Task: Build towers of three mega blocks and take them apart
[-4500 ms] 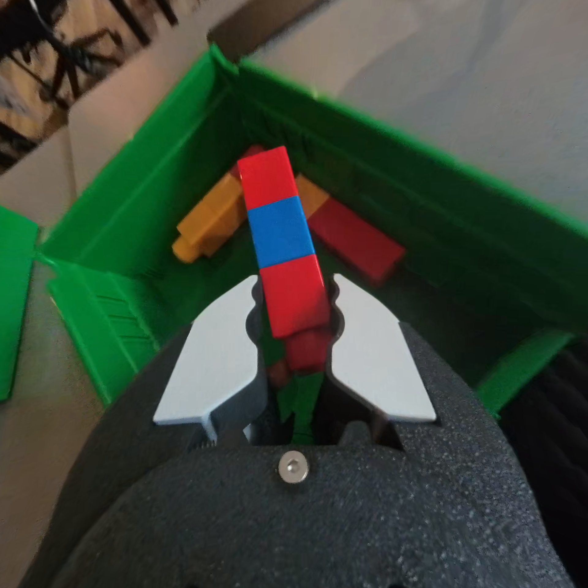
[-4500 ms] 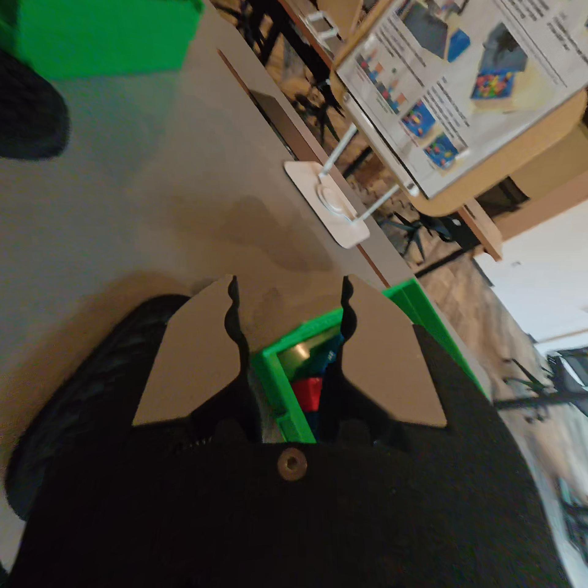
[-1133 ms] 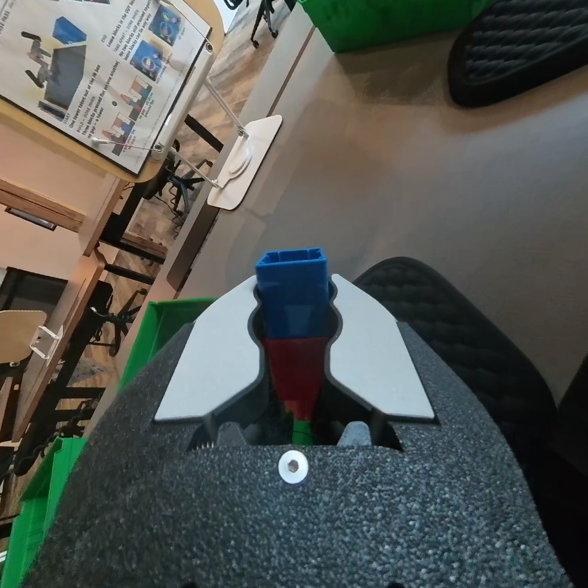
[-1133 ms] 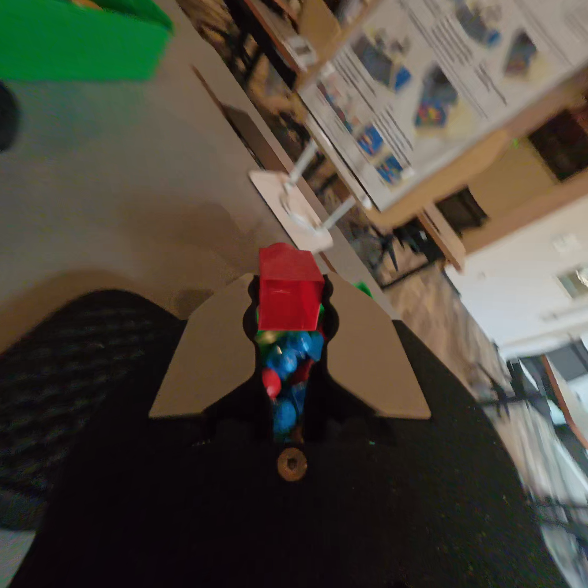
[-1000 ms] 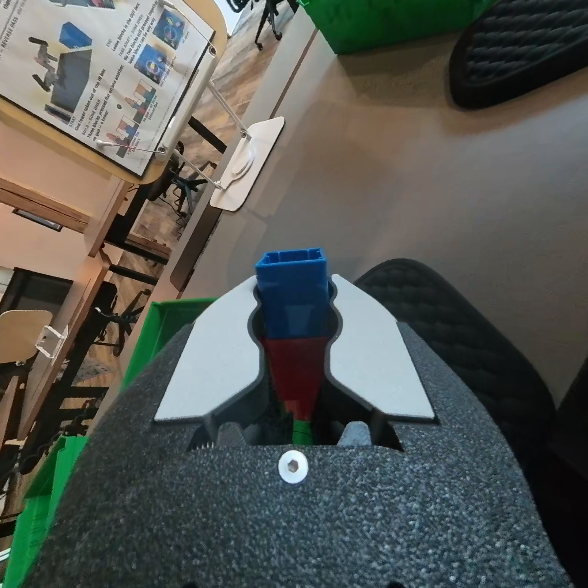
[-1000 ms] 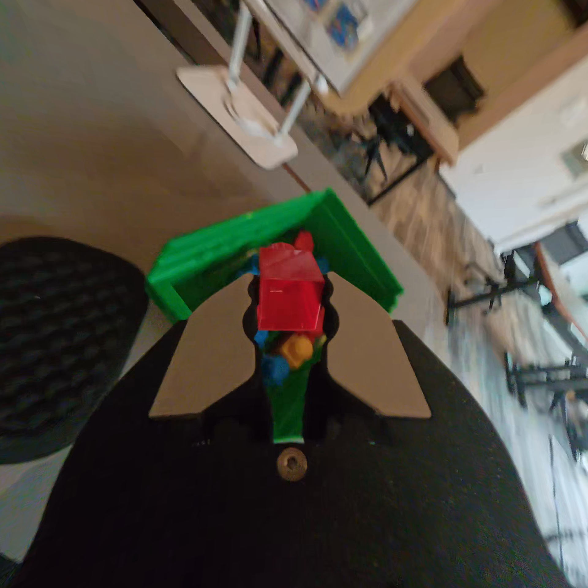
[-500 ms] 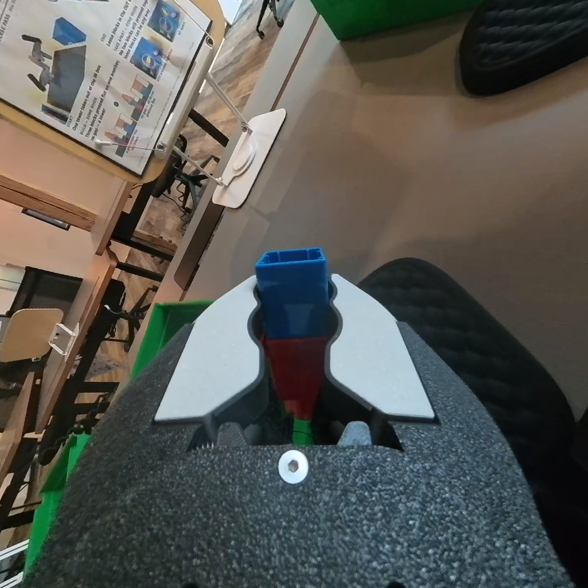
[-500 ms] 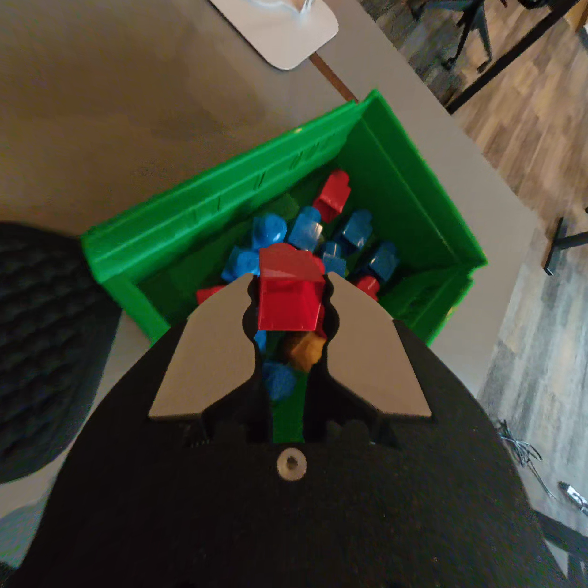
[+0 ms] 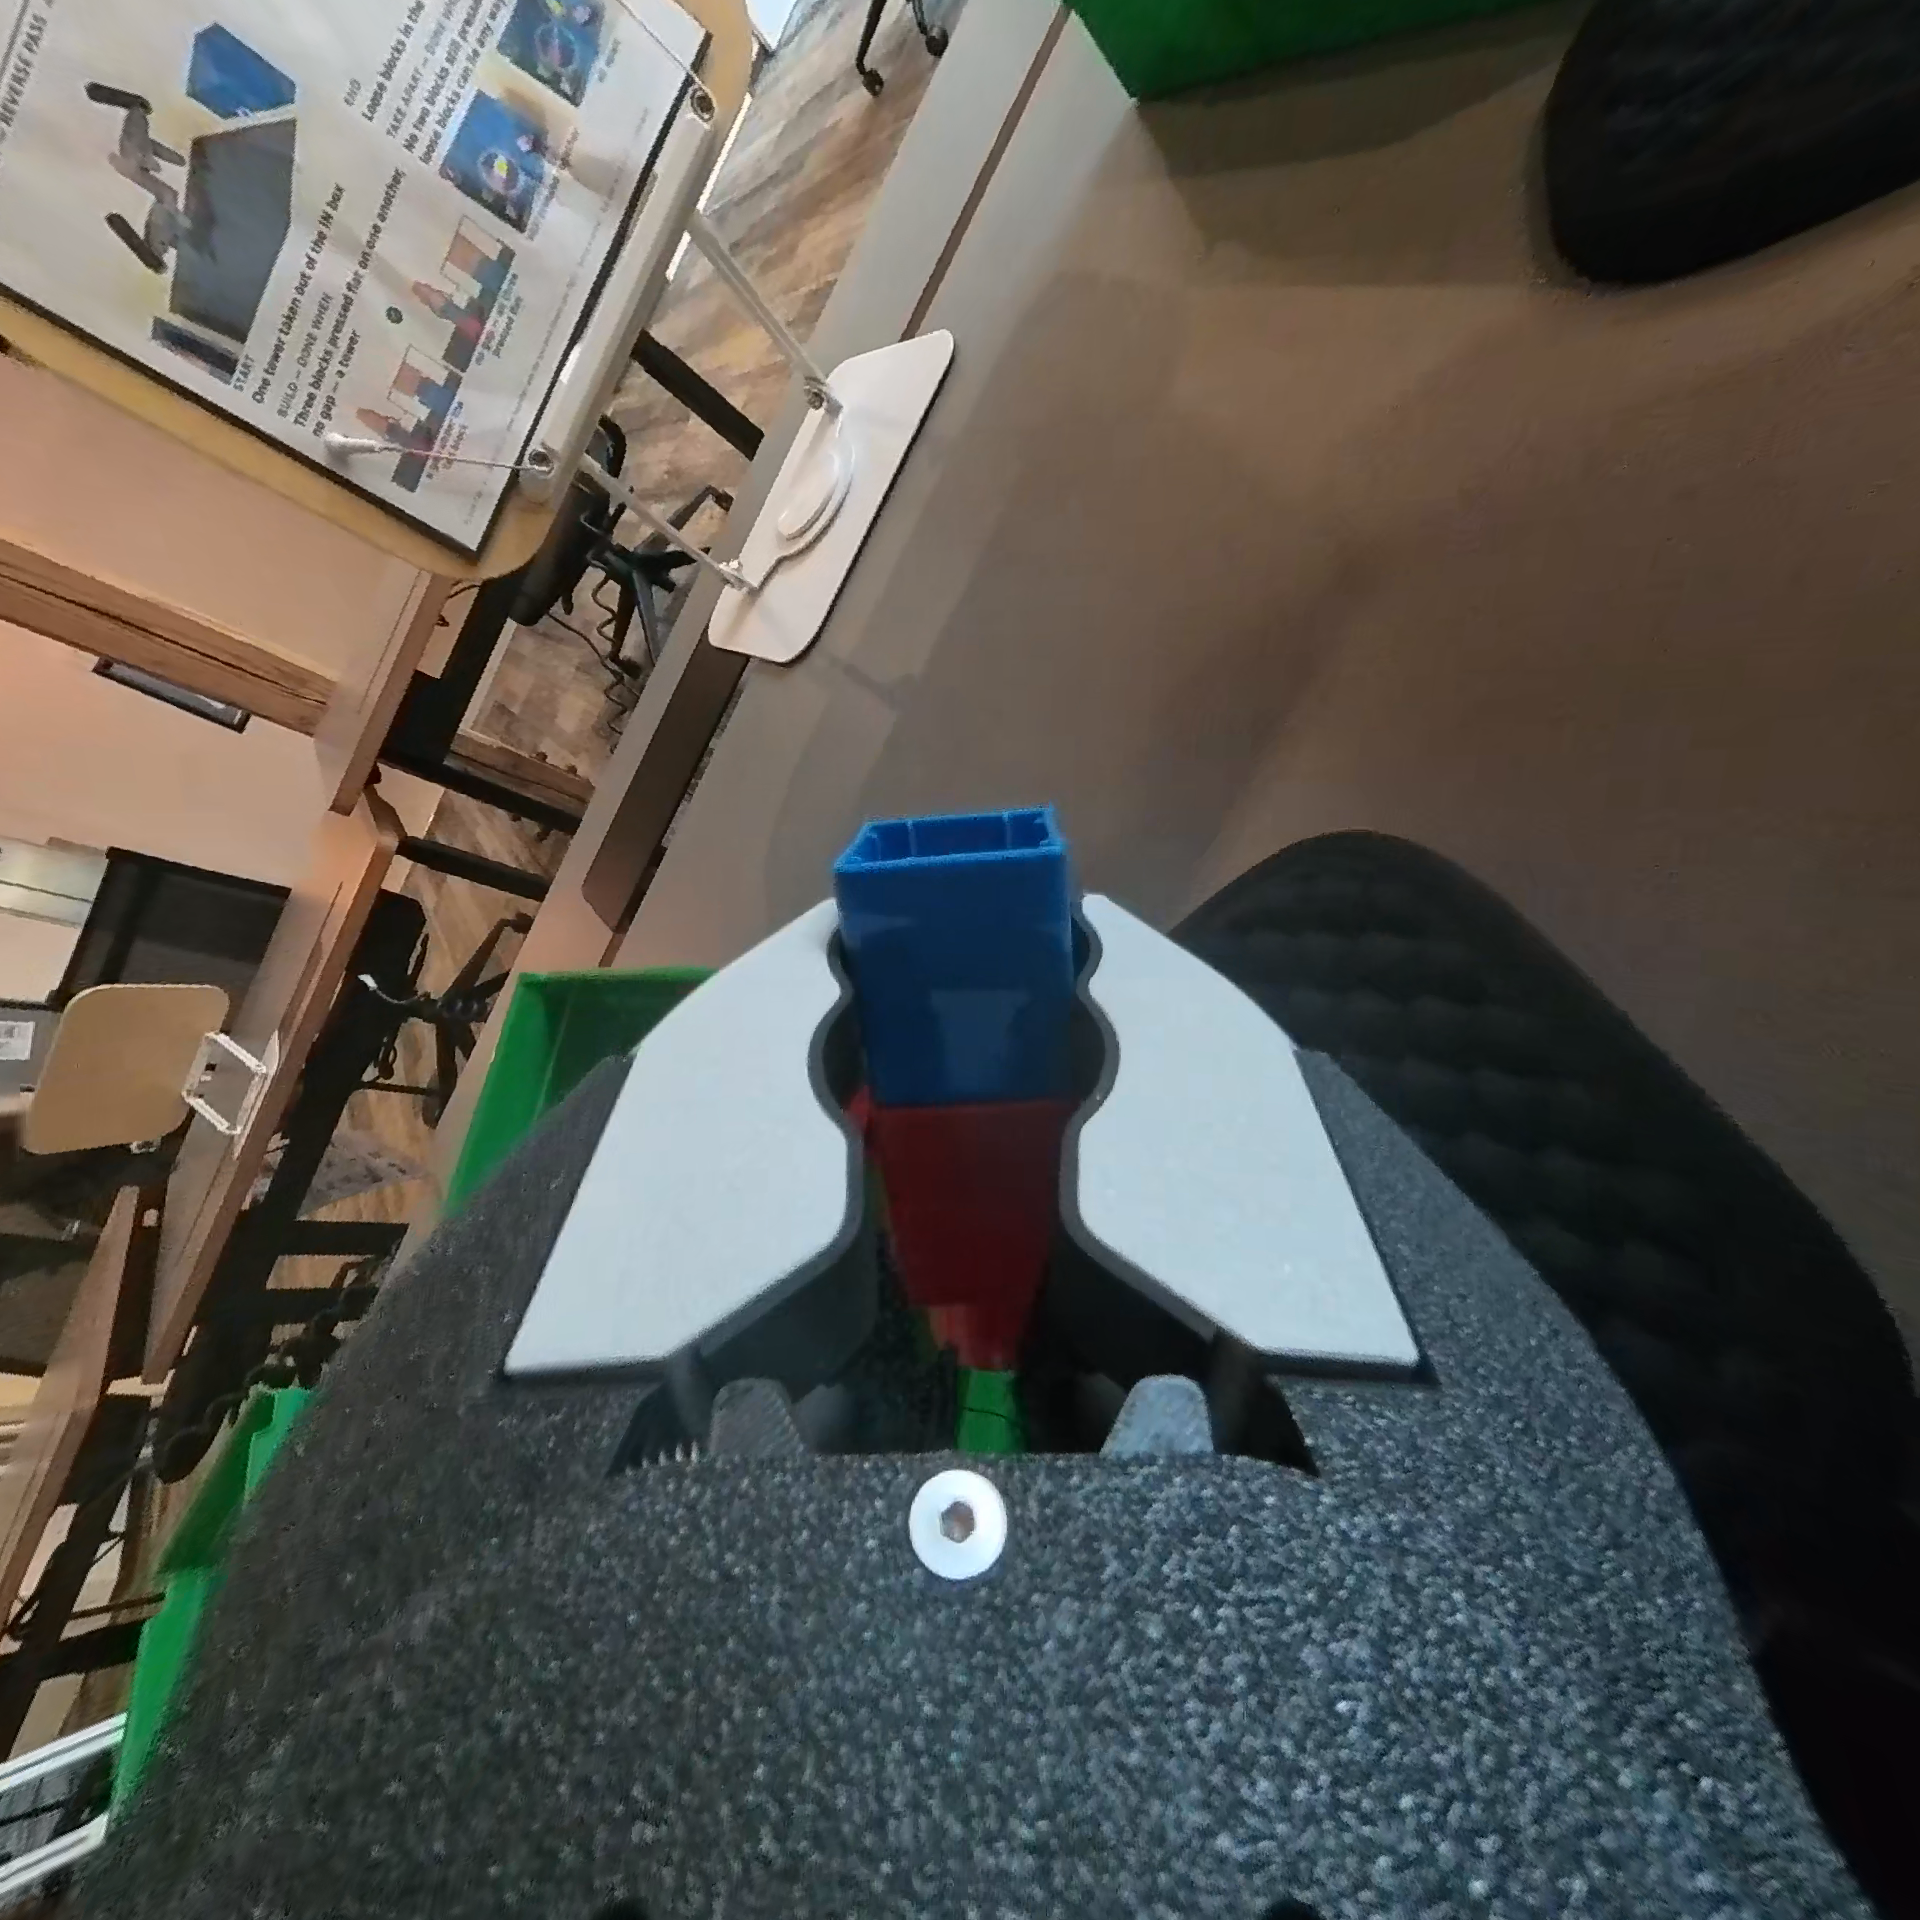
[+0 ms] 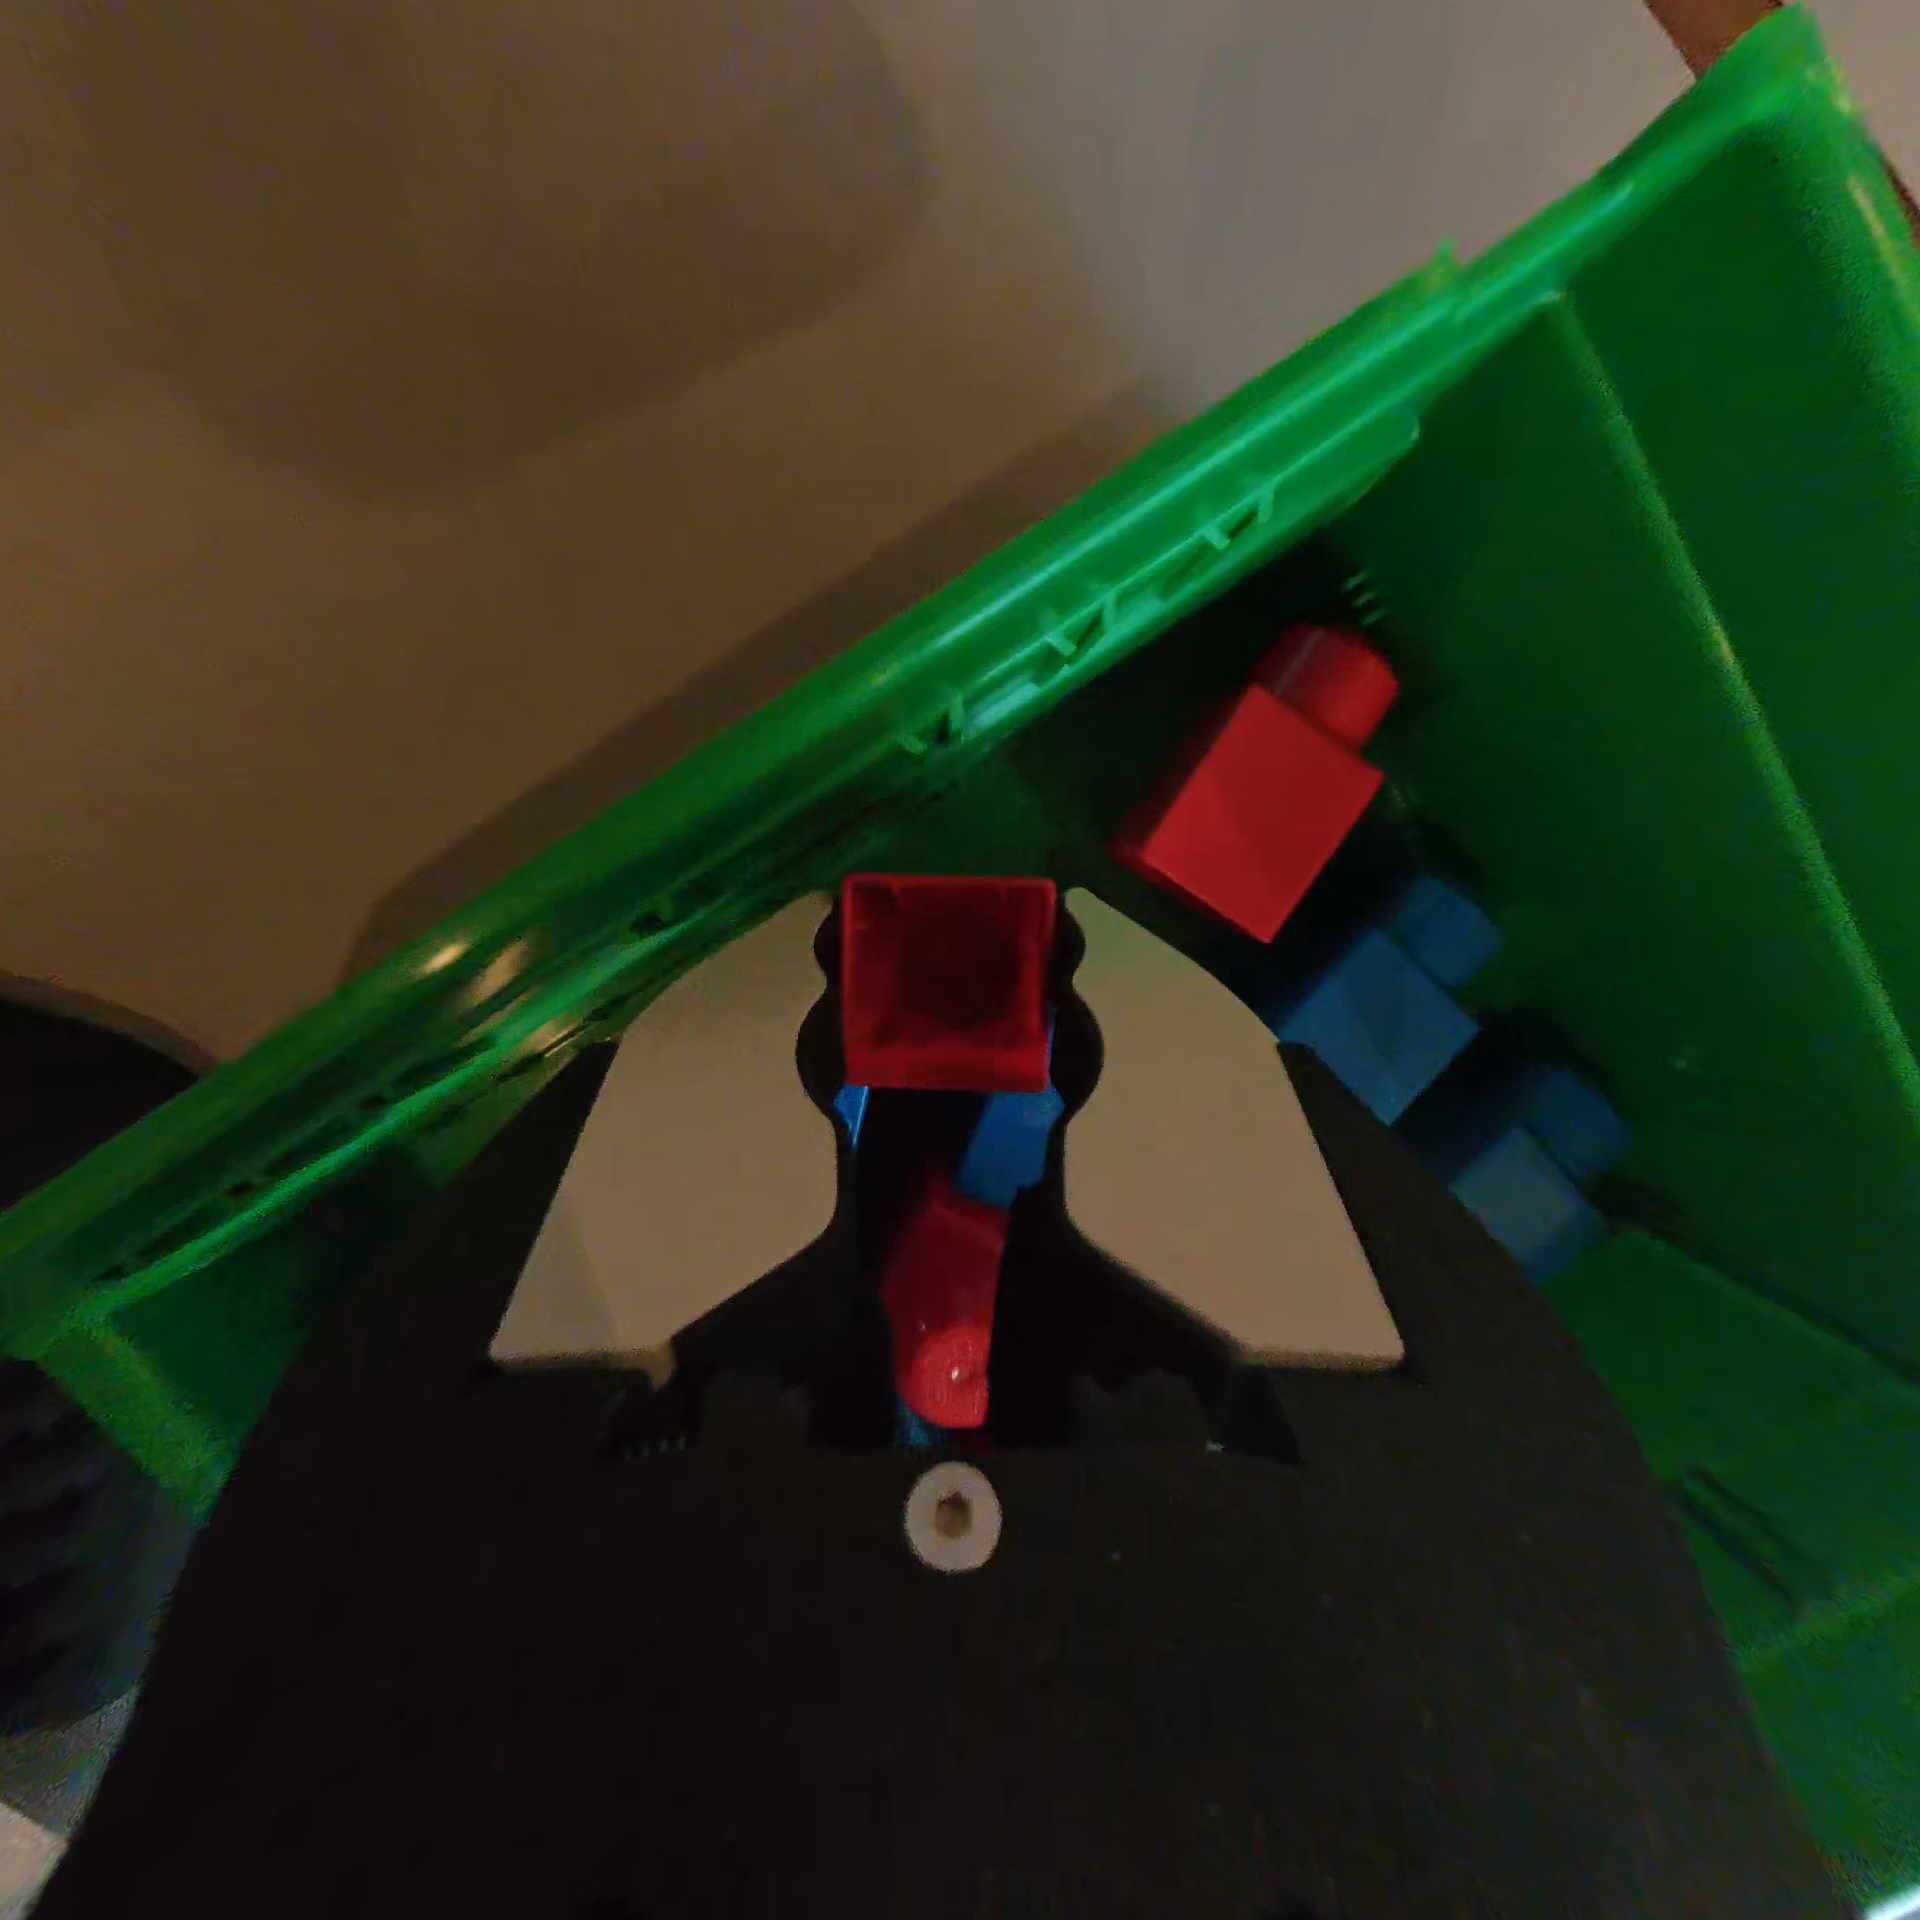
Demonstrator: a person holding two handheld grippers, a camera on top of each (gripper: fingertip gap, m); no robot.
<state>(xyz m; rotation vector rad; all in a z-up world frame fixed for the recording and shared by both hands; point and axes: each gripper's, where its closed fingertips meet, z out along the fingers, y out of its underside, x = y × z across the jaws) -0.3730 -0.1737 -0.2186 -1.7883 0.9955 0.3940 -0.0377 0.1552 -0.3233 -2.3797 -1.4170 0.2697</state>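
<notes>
Your right gripper pinches a hollow red plastic mega block low inside the green plastic bin. Your left gripper clamps the blue-on-red two-block stack. Light, rigid, slick: grip flat sides squarely.

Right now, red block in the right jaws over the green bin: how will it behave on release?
The red block looks hollow, with its open end facing the camera, so probably light and rigid. Released over the green bin, it would likely bounce or tumble on the loose blocks. Flat sides: unlikely to roll far.
</notes>
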